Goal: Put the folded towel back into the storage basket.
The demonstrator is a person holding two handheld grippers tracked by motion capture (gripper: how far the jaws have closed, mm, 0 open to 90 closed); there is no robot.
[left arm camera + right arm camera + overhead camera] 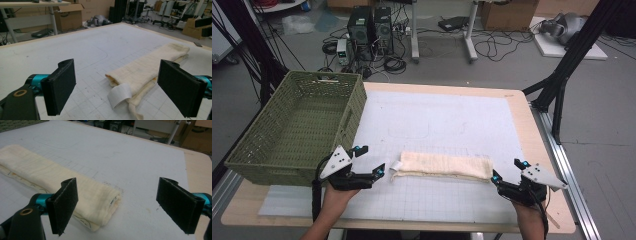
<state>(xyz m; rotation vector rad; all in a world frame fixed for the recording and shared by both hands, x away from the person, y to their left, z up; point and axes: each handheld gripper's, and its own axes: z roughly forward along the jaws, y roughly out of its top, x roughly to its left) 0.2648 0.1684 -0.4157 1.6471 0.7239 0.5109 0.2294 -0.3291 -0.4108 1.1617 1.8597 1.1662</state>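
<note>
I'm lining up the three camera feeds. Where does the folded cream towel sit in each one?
High view: folded cream towel lies low centre, between both grippers.
Left gripper view: right of centre, running away to the upper right.
Right gripper view: left side, its end between the jaws.
Shared landmark: the white gridded mat.

We see a grey floor (602,115) beyond the far edge of the wooden table (532,130). Two black computer towers (371,26) stand on it at the far left, with tangled black cables (497,47) spreading to the right of them. White desk legs (469,30) rise between, and a cardboard box (507,14) sits far behind them. Black frame struts (572,55) slant down at the right. In the left gripper view we see another cardboard box (68,17) under a desk (30,5), and office clutter farther off.
</note>
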